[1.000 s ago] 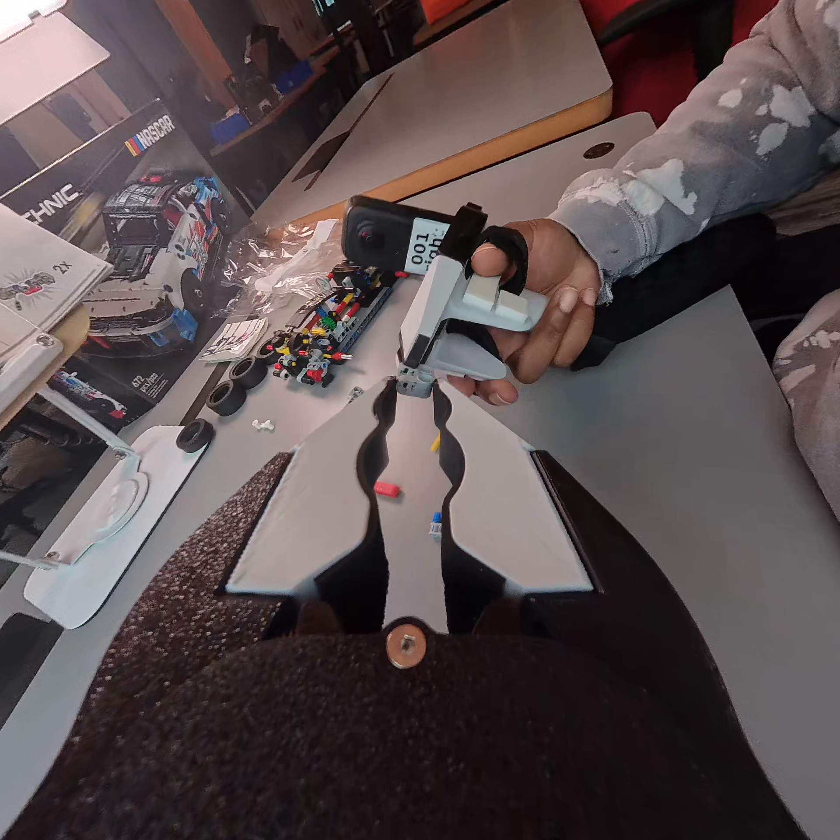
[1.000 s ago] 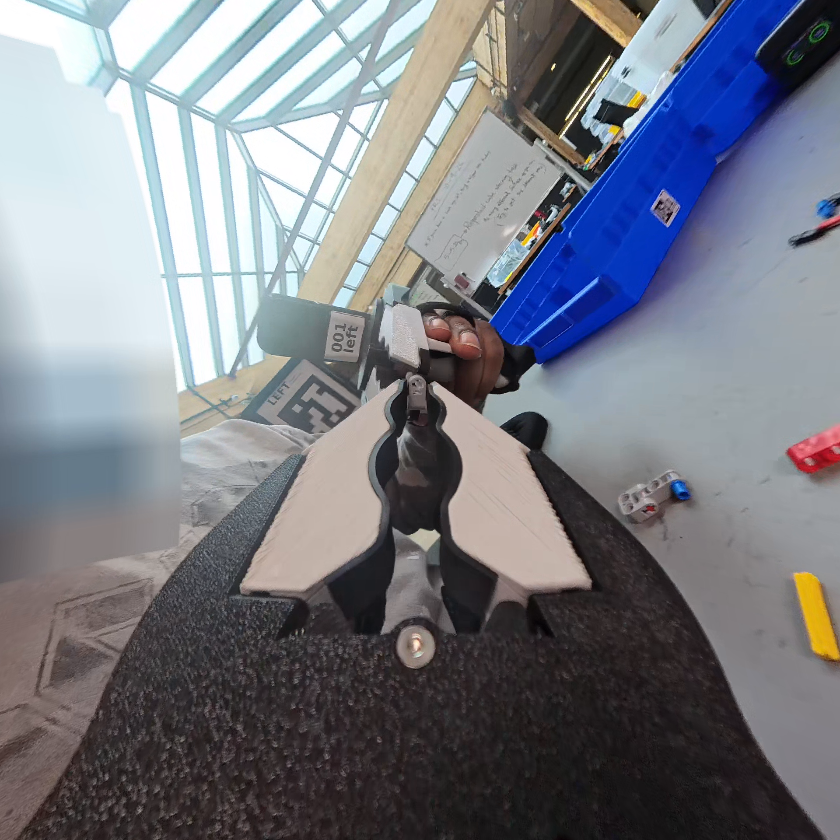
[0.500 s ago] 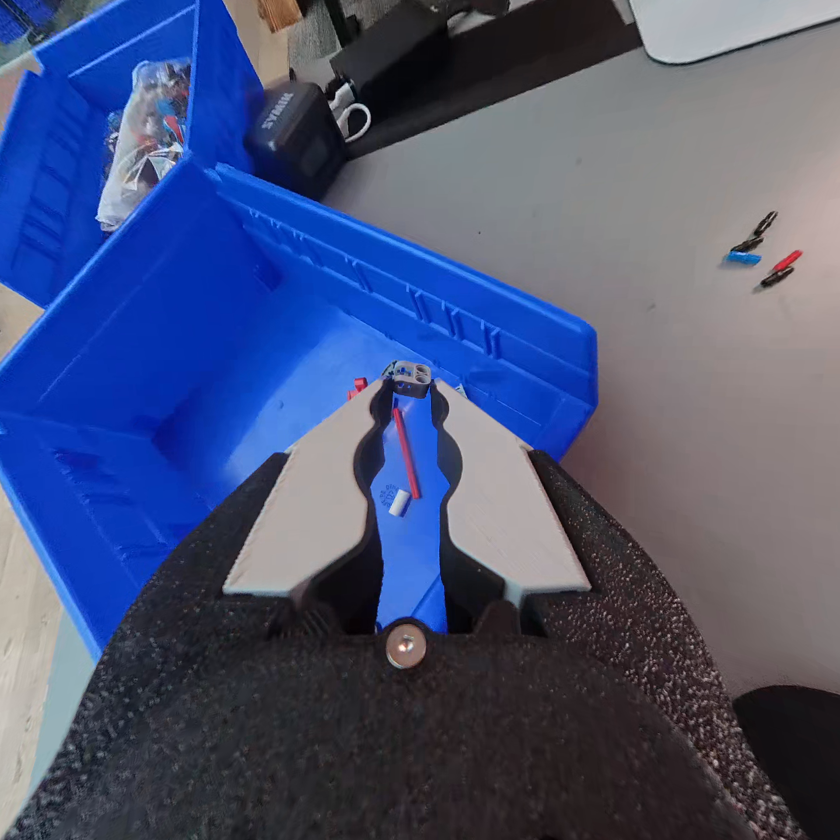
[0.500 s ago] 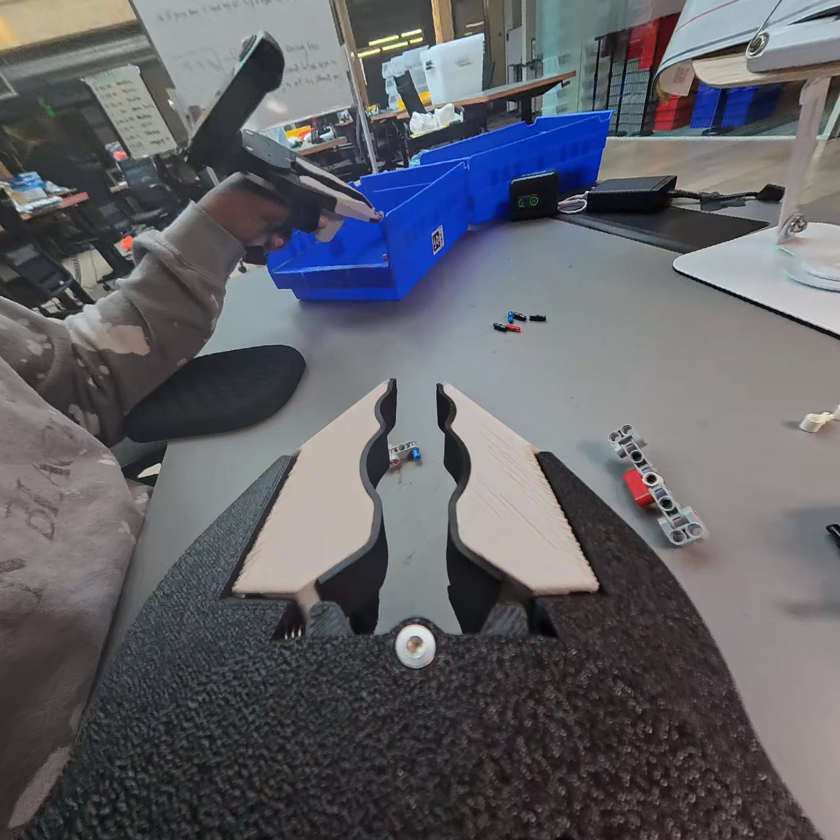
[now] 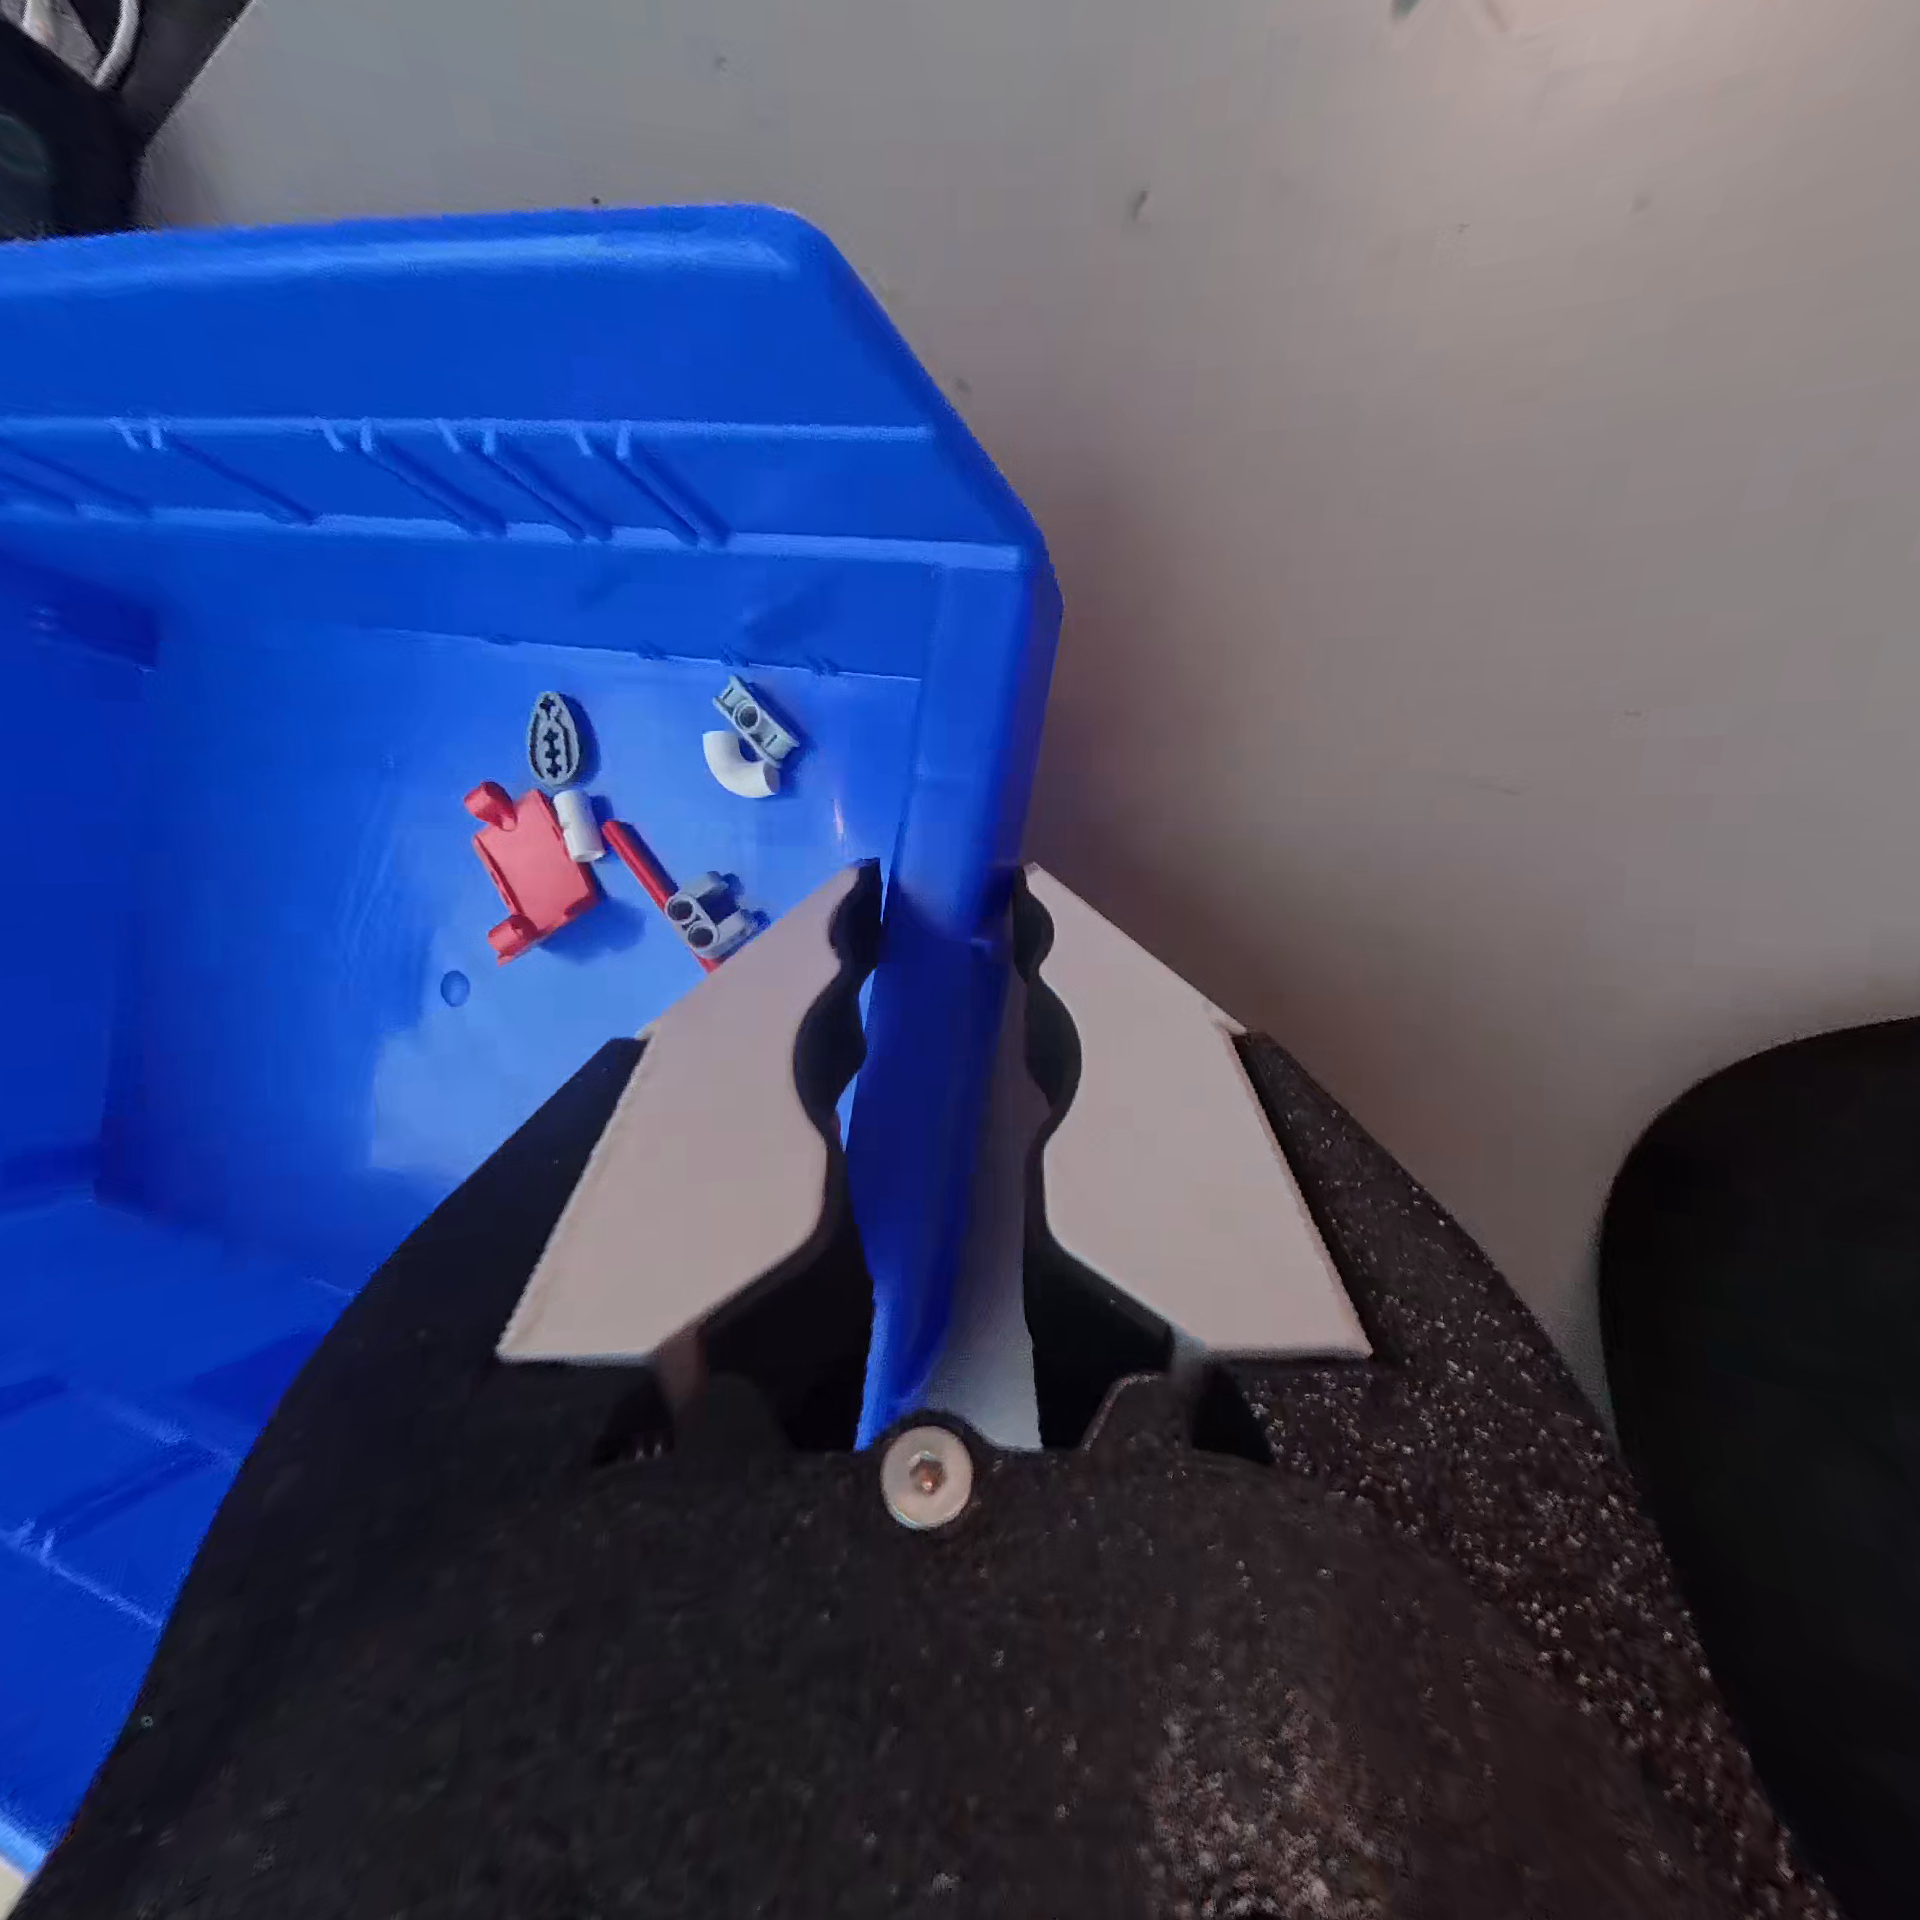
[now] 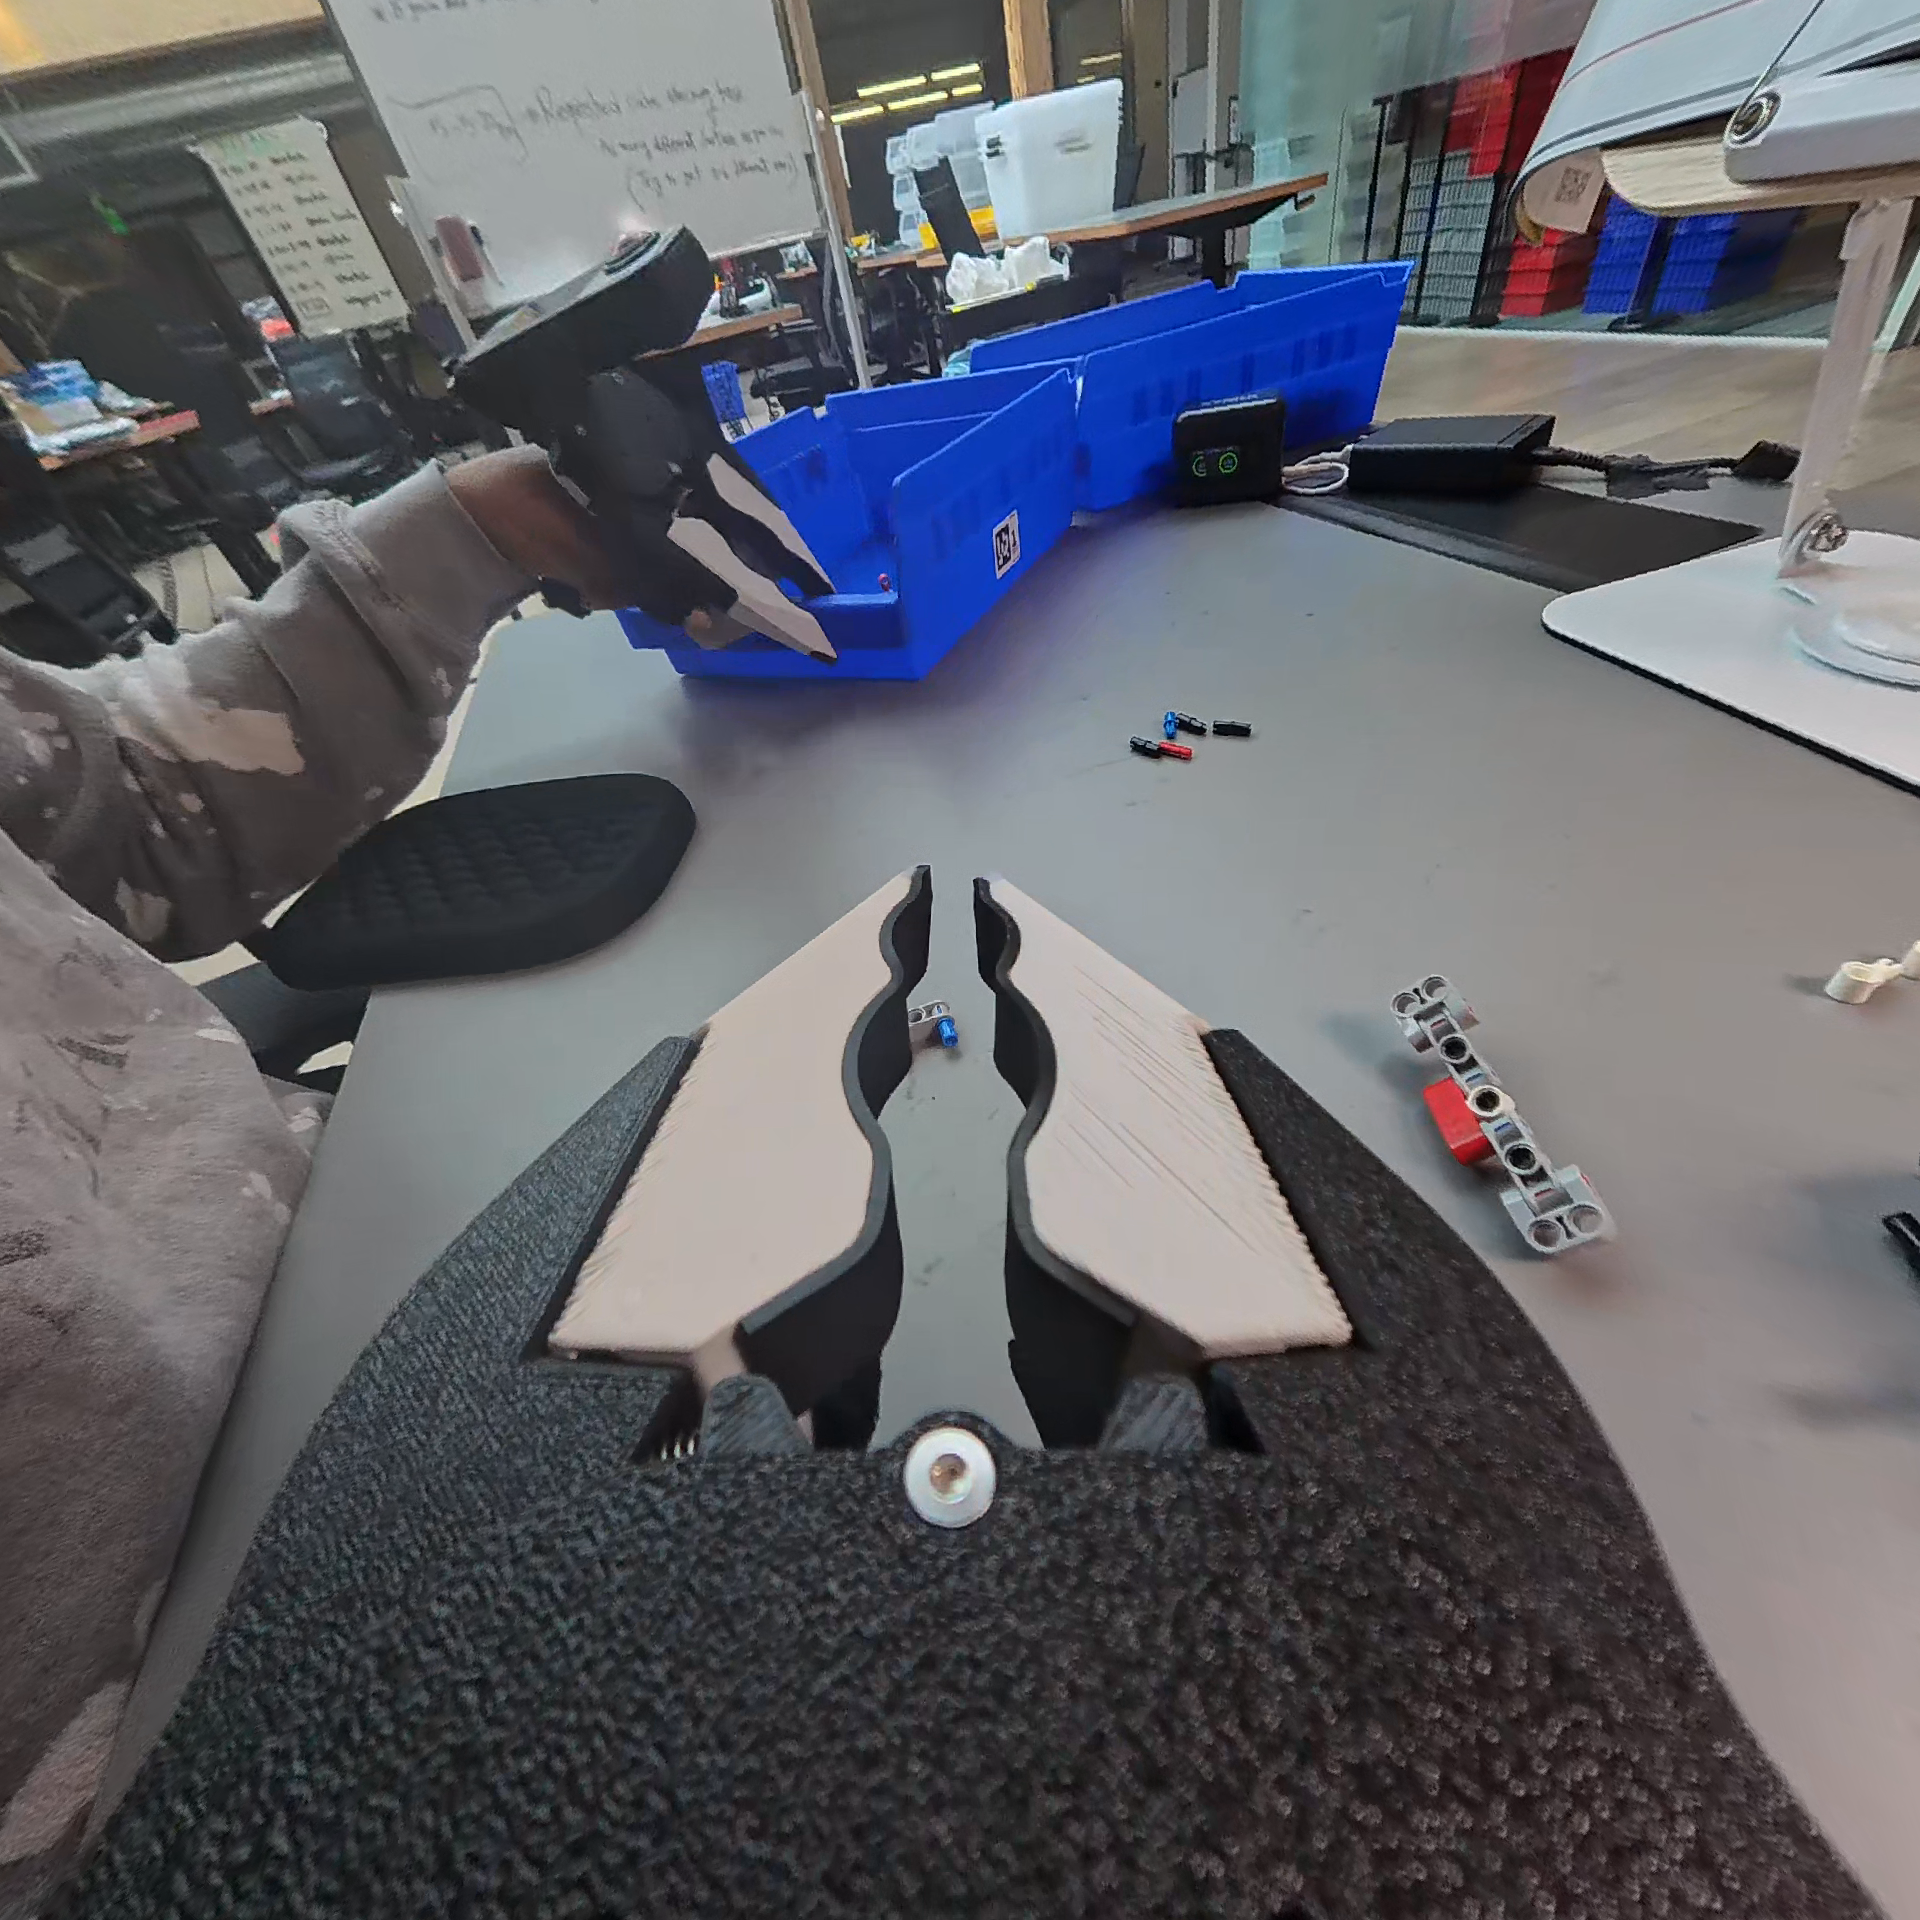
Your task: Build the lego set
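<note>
My left gripper [image 5: 945,883] is open and empty, its jaws astride the near right wall of a blue bin [image 5: 966,675]. On the bin floor lie a small grey connector [image 5: 707,914], a red piece [image 5: 530,868], a red axle and white and grey bits. In the right wrist view the left gripper [image 6: 821,634] points down at the bin's front edge [image 6: 935,520]. My right gripper [image 6: 953,878] hangs low over the grey table, empty, with only a narrow gap between its tips. A small grey piece with a blue pin [image 6: 935,1023] lies on the table under it.
A grey beam assembly with a red block [image 6: 1496,1112] lies to the right. Loose blue, red and black pins [image 6: 1184,732] lie mid-table. A black padded armrest [image 6: 488,873] is at the left edge. A white stand base [image 6: 1714,644] is far right. The left gripper's tips are roughly 35 cm from the right gripper's.
The left gripper carried the grey connector from the right gripper to the bin, opened, and the connector now lies in the bin. The right gripper swung down over the table and narrowed.
</note>
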### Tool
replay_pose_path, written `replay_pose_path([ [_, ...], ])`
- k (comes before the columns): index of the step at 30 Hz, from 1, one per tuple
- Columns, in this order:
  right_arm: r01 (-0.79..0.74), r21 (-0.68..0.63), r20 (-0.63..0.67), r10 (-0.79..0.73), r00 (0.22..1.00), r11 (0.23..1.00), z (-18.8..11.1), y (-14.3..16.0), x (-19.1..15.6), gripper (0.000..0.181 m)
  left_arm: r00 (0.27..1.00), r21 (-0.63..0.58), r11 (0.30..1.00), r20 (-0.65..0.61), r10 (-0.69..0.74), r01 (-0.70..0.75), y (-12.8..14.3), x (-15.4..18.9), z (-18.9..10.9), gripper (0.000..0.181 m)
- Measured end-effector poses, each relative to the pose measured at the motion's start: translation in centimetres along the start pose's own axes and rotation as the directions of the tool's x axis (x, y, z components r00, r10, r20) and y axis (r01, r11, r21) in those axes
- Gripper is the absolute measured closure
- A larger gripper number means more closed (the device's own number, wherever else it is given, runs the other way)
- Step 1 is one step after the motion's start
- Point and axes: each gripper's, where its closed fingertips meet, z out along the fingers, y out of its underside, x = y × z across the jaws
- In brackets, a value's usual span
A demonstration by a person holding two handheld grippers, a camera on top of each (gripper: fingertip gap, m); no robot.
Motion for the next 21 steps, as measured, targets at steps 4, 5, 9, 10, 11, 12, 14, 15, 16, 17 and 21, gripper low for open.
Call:
replay_pose_path([
  [4, 0.018, -0.003, -0.031, -0.018, 0.999, 1.0, -0.1, 0.1, 0.2, 0.178, 0.994, 0.037, 0.995, -0.056, 0.094, -0.092, -1.8, 2.9, 0.2, 0.159],
  [5, 0.014, 0.0, -0.032, -0.014, 0.999, 1.0, -0.1, 0.1, 0.3, 0.178, 0.988, 0.055, 0.991, -0.091, 0.127, -0.122, -2.2, 4.1, 0.1, 0.159],
  [9, -0.008, -0.004, -0.032, 0.008, 0.999, 1.0, 0.0, 0.3, 0.6, 0.179, 0.953, 0.119, 0.966, -0.173, 0.248, -0.23, -3.9, 7.1, 0.1, 0.159],
  [10, -0.013, -0.005, -0.031, 0.013, 0.999, 1.0, 0.0, 0.3, 0.6, 0.179, 0.948, 0.13, 0.959, -0.169, 0.27, -0.25, -4.3, 7.1, 0.4, 0.159],
  [11, -0.016, -0.005, -0.03, 0.016, 0.999, 1.0, 0.1, 0.4, 0.6, 0.179, 0.94, 0.145, 0.95, -0.161, 0.299, -0.278, -4.7, 6.8, 0.7, 0.158],
  [12, -0.018, -0.005, -0.031, 0.018, 0.999, 1.0, 0.1, 0.4, 0.6, 0.179, 0.935, 0.155, 0.943, -0.153, 0.318, -0.295, -5.0, 6.3, 1.1, 0.158],
  [14, -0.021, -0.003, -0.034, 0.021, 0.999, 1.0, 0.0, 0.4, 0.7, 0.179, 0.93, 0.176, 0.938, -0.166, 0.328, -0.3, -5.5, 5.3, 1.6, 0.158],
  [15, -0.022, -0.001, -0.037, 0.022, 0.999, 1.0, 0.0, 0.4, 0.8, 0.18, 0.927, 0.183, 0.936, -0.178, 0.331, -0.3, -5.6, 4.9, 1.8, 0.158],
  [16, -0.023, 0.001, -0.04, 0.023, 0.999, 1.0, 0.0, 0.3, 0.8, 0.18, 0.923, 0.187, 0.935, -0.189, 0.334, -0.3, -5.6, 4.6, 1.9, 0.158],
  [17, -0.023, 0.003, -0.042, 0.023, 0.999, 1.0, 0.0, 0.3, 0.9, 0.181, 0.922, 0.186, 0.936, -0.198, 0.333, -0.299, -5.6, 4.4, 2.0, 0.158],
  [21, -0.025, 0.003, -0.045, 0.025, 0.999, 1.0, -0.1, 0.3, 0.9, 0.181, 0.919, 0.199, 0.929, -0.188, 0.348, -0.311, -5.7, 3.8, 2.3, 0.158],
])
